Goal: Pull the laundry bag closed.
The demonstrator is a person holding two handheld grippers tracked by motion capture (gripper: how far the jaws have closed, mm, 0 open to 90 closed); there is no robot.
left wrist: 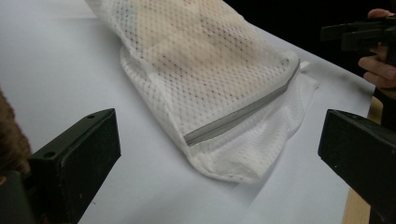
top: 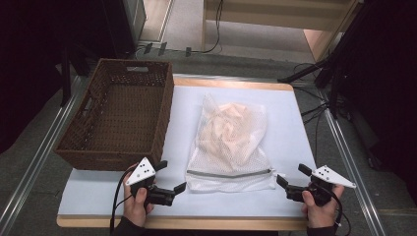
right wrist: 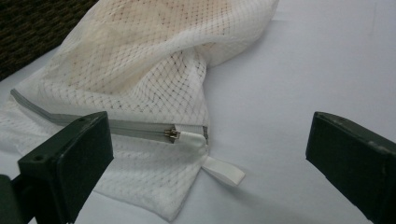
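A white mesh laundry bag (top: 230, 142) with pale peach cloth inside lies flat on the white-covered table (top: 295, 132). Its grey zipper (top: 228, 173) runs closed along the near edge. My left gripper (top: 171, 176) is open just left of the bag's near left corner, with nothing between its jaws. My right gripper (top: 292, 174) is open just right of the zipper's end, also empty. The left gripper view looks along the bag (left wrist: 210, 60) and its zipper (left wrist: 243, 112), with the right gripper (left wrist: 359, 35) beyond. The right gripper view has the zipper pull (right wrist: 173, 135) and a white tab (right wrist: 224, 170) close ahead.
A dark brown wicker basket (top: 162, 123) stands empty on the table's left, touching the bag's side of the sheet; its weave (right wrist: 32, 28) appears behind the bag in the right gripper view. Cables and stand legs lie on the floor beyond the table.
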